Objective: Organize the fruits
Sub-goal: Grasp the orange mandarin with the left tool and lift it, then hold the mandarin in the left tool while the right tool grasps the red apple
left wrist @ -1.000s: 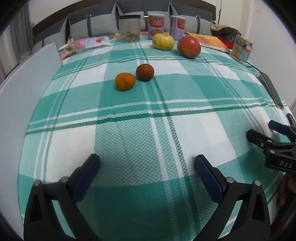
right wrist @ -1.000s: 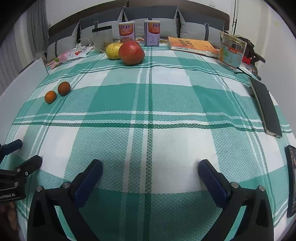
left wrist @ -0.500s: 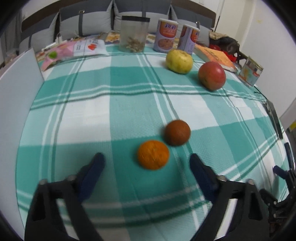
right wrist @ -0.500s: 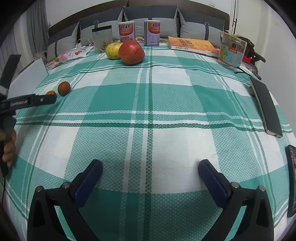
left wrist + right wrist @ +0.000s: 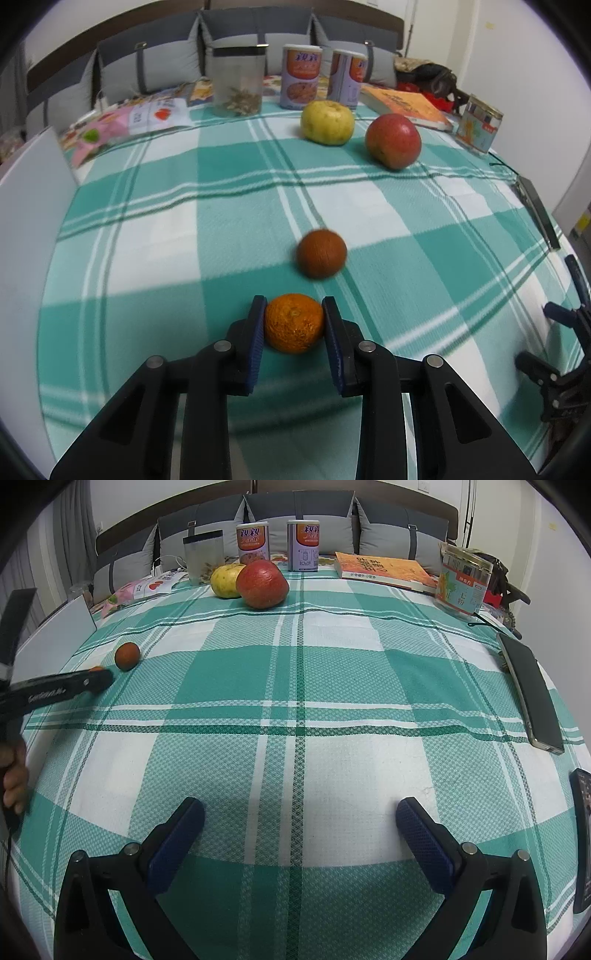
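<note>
left wrist view: left gripper (image 5: 293, 325) has gone from wide apart w/ the orange (image 5: 294, 322) in front of it half a sec ago to jaws clamped on that orange, one blue pad on each side, fruit sitting low on the checked cloth (image 5: 221, 221) of what looks like a bed. so the grab looks done & next is prob lifting it to wherever the fruit gets grouped. the brown fruit (image 5: 321, 253) is just beyond, near but not touching; yellow apple (image 5: 327, 122) & red apple (image 5: 393, 146) sit well apart at the far end by two cans (image 5: 301, 76) & a clear jar (image 5: 238, 83). a sec ago this gripper was way back w/ both small fruits far off. right wrist view: right gripper (image 5: 300, 834) jaws spread wide, nothing between them, hovering over bare cloth, same spot as a sec ago. left gripper reaches in from the left edge, hiding nearly all of the orange; brown fruit just past its tip. phone (image 5: 532, 692) & book (image 5: 384, 570) at right, untouched.
</note>
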The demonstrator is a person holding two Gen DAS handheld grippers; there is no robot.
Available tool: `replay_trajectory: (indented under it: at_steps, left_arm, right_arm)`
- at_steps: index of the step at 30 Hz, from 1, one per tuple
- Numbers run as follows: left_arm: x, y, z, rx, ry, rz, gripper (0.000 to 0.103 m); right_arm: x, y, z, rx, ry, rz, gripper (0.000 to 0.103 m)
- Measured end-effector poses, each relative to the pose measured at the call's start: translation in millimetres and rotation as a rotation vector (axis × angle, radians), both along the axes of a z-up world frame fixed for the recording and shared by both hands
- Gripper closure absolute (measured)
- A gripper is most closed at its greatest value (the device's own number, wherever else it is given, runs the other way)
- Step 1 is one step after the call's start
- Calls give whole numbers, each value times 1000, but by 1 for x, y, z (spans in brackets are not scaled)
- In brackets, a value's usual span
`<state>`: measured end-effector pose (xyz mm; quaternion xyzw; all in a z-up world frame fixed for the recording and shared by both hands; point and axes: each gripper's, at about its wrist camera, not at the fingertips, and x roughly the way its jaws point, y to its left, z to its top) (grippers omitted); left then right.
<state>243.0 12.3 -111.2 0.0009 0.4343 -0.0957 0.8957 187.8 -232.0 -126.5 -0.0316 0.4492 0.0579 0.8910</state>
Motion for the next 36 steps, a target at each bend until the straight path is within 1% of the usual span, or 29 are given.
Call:
replay_trajectory:
  at_steps: [5, 9, 14, 15, 16, 17, 18, 19, 20, 22, 23, 29, 34, 36]
  left_arm:
    - [-45, 10, 10, -14, 24, 66, 73]
    - [-81, 19, 9, -18, 56, 105, 73]
    - [-98, 25, -2, -11, 68, 136, 71]
    - [-99, 26, -4, -9, 67, 144, 67]
    - [-100, 26, -5, -2, 47, 146, 60]
    - [-101, 24, -5, 16, 39, 149, 37]
    - [-101, 23, -5, 36, 31, 157, 18]
    - [-102, 23, -6, 51, 15, 168, 14]
    - [-102, 23, -7, 54, 10, 170, 14]
    - [-100, 23, -14, 61, 34, 173, 13]
    - [-101, 23, -15, 70, 17, 176, 10]
    - [-99, 24, -17, 81, 33, 189, 2]
    - [-100, 24, -18, 81, 30, 192, 2]
    - [-100, 24, -18, 81, 30, 192, 1]
  right_arm:
    - [0, 0, 0, 0, 0, 0, 0]
    - [0, 0, 0, 0, 0, 0, 0]
    - [0, 0, 0, 0, 0, 0, 0]
    - [0, 0, 0, 0, 0, 0, 0]
    - [0, 0, 0, 1, 0, 0, 0]
    - [0, 0, 0, 1, 0, 0, 0]
    - [0, 0, 1, 1, 0, 0, 0]
    - [0, 0, 1, 0, 0, 0, 0]
    - [0, 0, 1, 0, 0, 0, 0]
    - [0, 0, 1, 1, 0, 0, 0]
    - [0, 0, 1, 1, 0, 1, 0]
    - [0, 0, 1, 1, 0, 1, 0]
    - [0, -1, 1, 5, 3, 4, 0]
    - [1, -1, 3, 8, 29, 6, 0]
